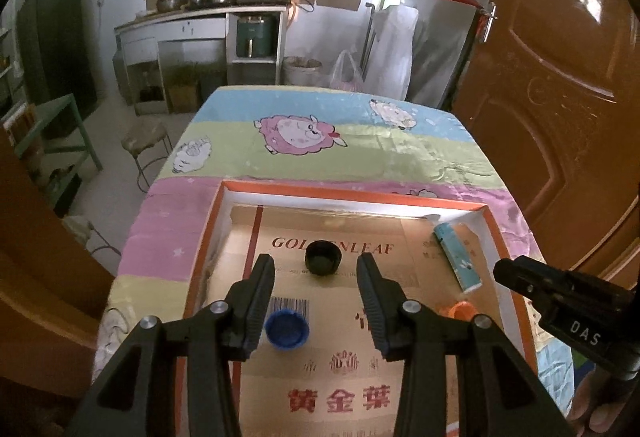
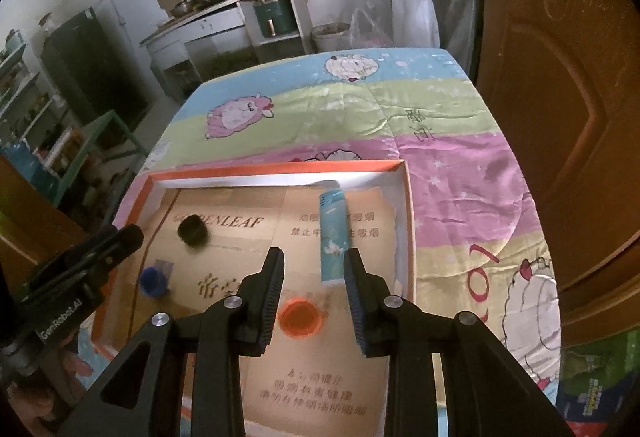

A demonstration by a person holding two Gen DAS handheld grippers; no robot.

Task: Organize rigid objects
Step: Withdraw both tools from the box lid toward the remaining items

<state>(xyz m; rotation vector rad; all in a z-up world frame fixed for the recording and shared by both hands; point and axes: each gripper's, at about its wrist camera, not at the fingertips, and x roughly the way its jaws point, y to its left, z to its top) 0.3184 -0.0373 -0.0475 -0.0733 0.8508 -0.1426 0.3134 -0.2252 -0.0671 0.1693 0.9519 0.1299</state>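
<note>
An orange-rimmed cardboard box (image 1: 218,221) lies on the table and holds a black cap (image 1: 323,257), a blue cap (image 1: 286,329), an orange cap (image 1: 459,309) and a light blue tube (image 1: 456,256). My left gripper (image 1: 316,263) is open and empty above the box, with the black cap just beyond its tips and the blue cap by its left finger. My right gripper (image 2: 314,257) is open and empty above the box (image 2: 408,221), over the orange cap (image 2: 300,317). The tube (image 2: 333,237), black cap (image 2: 193,231) and blue cap (image 2: 153,280) lie there too.
The table carries a striped cloth with cartoon sheep (image 1: 304,135). A brown door (image 1: 560,77) stands close on the right. A stool (image 1: 144,141) and a green frame (image 1: 60,125) stand left. A kitchen counter (image 1: 200,17) is at the back.
</note>
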